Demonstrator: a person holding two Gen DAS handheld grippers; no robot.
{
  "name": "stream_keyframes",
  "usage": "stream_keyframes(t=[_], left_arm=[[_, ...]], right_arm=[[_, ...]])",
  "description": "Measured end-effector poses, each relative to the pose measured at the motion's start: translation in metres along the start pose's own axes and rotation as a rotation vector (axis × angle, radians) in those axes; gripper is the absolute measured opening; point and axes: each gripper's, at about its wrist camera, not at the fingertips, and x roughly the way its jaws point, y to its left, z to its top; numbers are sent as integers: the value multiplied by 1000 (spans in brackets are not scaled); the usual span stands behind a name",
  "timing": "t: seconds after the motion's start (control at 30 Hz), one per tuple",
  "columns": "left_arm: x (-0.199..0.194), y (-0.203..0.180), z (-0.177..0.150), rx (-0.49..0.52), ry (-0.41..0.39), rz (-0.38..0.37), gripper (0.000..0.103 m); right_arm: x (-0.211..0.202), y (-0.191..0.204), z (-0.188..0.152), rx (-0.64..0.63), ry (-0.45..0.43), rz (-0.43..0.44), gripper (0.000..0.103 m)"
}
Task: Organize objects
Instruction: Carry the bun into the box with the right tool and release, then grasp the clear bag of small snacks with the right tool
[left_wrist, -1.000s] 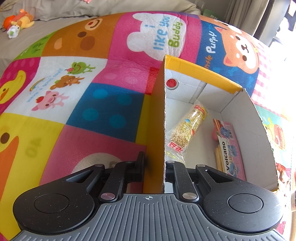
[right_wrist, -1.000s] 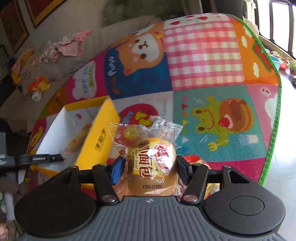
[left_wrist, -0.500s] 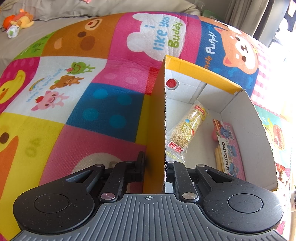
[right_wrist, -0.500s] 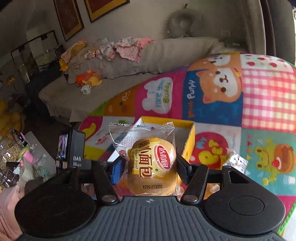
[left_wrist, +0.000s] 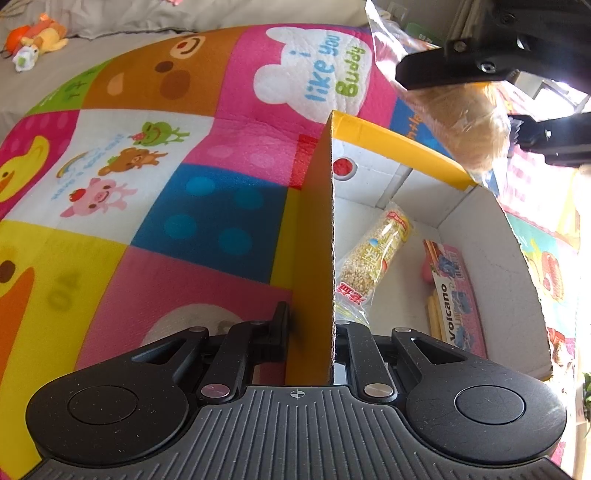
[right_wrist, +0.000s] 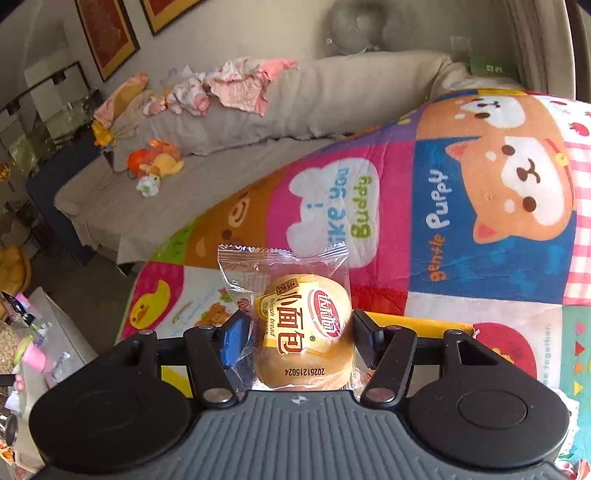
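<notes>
My left gripper (left_wrist: 310, 325) is shut on the near wall of a yellow cardboard box (left_wrist: 314, 236) with a white inside. In the box lie a bag of puffed grain snack (left_wrist: 373, 254) and a pink Volcano snack box (left_wrist: 456, 295). My right gripper (right_wrist: 301, 328) is shut on a wrapped small bread bun (right_wrist: 304, 332). In the left wrist view the bun (left_wrist: 465, 118) hangs in the right gripper above the box's far right corner. The box's yellow rim (right_wrist: 417, 323) shows just below the bun in the right wrist view.
The box stands on a colourful cartoon play mat (left_wrist: 147, 177). A grey sofa (right_wrist: 258, 122) with clothes and a plush toy (right_wrist: 155, 162) lies behind the mat. A cluttered low table (right_wrist: 33, 350) is at the left.
My right gripper has carried the bun over the box; it now shows in the left wrist view above the far right corner. My left gripper has not moved.
</notes>
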Motion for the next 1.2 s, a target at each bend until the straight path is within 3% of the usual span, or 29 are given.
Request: stream_keyframes(t=[0.17,0.53,0.77,0.97,1.2], left_arm=[[0,0,0,-3,-3,-1,15],[0,-2,0,-1,-5,7,15],[0,-3,0,5,-6,16,15],[0,-3,0,10,-5,18,15],[0,-4,0,11,-5,17,15]], right_arm=[[-12,-19,-6,36,-16,-23,64],[-92,-110,-43,83,-101,-203,77],[-122,-177,-86,185,-47,-330,78],[-121,-191,-102,248,-10,-290,78],[-80,-180,-92,253,23,-276,78]])
